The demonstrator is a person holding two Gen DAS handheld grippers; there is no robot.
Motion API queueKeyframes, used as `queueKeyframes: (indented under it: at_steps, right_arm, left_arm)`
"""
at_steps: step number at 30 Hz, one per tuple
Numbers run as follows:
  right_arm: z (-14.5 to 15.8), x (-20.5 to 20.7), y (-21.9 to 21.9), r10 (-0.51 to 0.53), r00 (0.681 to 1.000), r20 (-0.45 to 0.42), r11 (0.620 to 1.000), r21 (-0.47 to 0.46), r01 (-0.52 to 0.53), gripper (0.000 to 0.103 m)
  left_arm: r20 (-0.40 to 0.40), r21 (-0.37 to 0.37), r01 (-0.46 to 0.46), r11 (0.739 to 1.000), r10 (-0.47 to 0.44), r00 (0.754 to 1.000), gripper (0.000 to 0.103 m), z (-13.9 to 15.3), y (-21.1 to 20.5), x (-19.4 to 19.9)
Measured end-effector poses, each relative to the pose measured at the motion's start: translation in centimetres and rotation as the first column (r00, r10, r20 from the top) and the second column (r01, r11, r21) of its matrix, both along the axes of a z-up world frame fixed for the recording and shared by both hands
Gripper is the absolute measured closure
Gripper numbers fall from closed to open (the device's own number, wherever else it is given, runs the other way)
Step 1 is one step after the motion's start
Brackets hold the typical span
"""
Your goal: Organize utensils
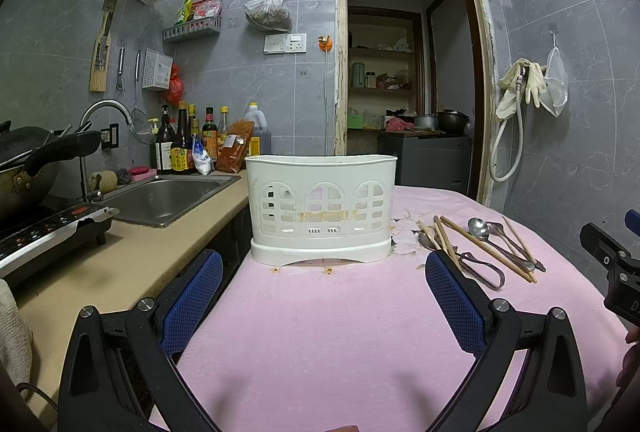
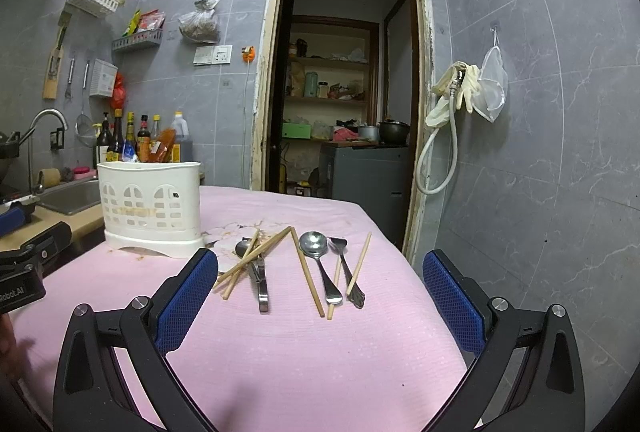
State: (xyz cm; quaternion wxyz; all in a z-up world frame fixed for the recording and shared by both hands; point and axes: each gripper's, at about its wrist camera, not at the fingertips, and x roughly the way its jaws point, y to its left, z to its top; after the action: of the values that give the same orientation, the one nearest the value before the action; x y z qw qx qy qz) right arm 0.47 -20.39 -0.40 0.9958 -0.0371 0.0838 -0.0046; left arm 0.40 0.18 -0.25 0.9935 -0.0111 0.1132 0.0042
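Note:
A white plastic utensil holder (image 1: 321, 207) (image 2: 150, 207) stands upright on the pink cloth, with nothing showing above its rim. To its right lie loose utensils: several wooden chopsticks (image 2: 307, 272) (image 1: 488, 250), a large metal spoon (image 2: 318, 256) (image 1: 478, 228), a smaller spoon (image 2: 256, 272) and a dark-handled utensil (image 2: 347, 268). My left gripper (image 1: 324, 296) is open, held in front of the holder and apart from it. My right gripper (image 2: 320, 292) is open too, hovering just before the spoons and chopsticks with nothing between its fingers.
The pink-covered table (image 1: 340, 332) ends at the right near a tiled wall and an open doorway (image 2: 344, 71). Left of it runs a counter with a steel sink (image 1: 164, 197), sauce bottles (image 1: 188, 143), an induction cooker (image 1: 48, 232) and a wok (image 1: 24, 159).

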Motion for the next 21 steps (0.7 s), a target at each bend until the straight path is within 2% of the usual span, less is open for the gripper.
queueKeyframes:
  at_steps: [21]
  right_arm:
    - [-0.08, 0.24, -0.01, -0.001, 1.0, -0.006, 1.0, 0.002, 0.001, 0.0]
  left_arm:
    - [-0.004, 0.0, 0.002, 1.0, -0.002, 1.0, 0.003, 0.0, 0.13, 0.05]
